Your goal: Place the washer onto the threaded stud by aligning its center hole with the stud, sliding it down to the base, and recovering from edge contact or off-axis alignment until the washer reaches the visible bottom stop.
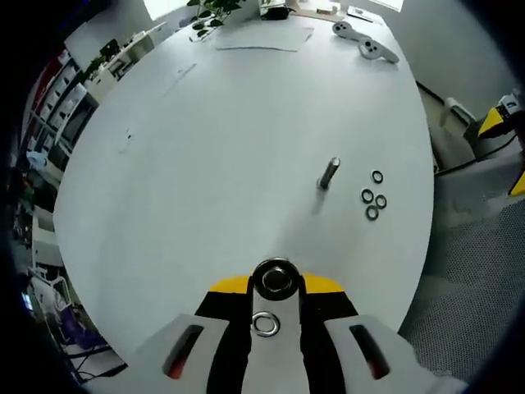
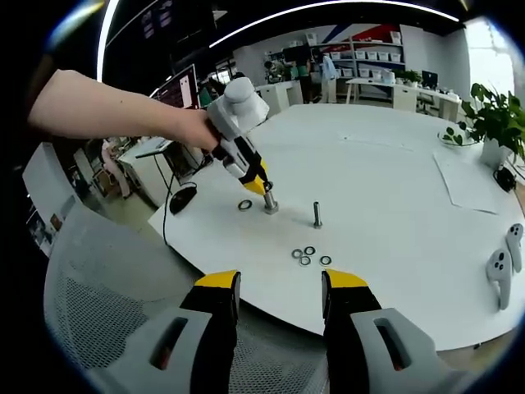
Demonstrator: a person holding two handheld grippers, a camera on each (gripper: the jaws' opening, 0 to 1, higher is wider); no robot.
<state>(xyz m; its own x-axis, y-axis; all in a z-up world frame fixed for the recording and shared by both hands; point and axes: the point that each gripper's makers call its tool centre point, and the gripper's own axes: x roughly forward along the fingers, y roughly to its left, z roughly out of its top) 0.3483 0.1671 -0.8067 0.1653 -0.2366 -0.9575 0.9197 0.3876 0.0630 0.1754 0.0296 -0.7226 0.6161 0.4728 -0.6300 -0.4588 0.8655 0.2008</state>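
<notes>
The left gripper [image 1: 276, 287] is pinched closed on a metal nut [image 1: 275, 279], a washer [image 1: 265, 324] beside it, near the stud [image 1: 329, 174]. The right gripper [image 2: 279, 289] gapes wide, holding nothing, near four loose washers [image 2: 308, 256].

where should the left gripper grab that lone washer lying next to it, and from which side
Take the washer by its outer rim, jaws on opposite edges, coming straight down from above. It lies flat on the white table, so there is no raised part to pinch; the thin ring probably only offers its edge. The left gripper beside it already seems shut on a nut-like piece.
</notes>
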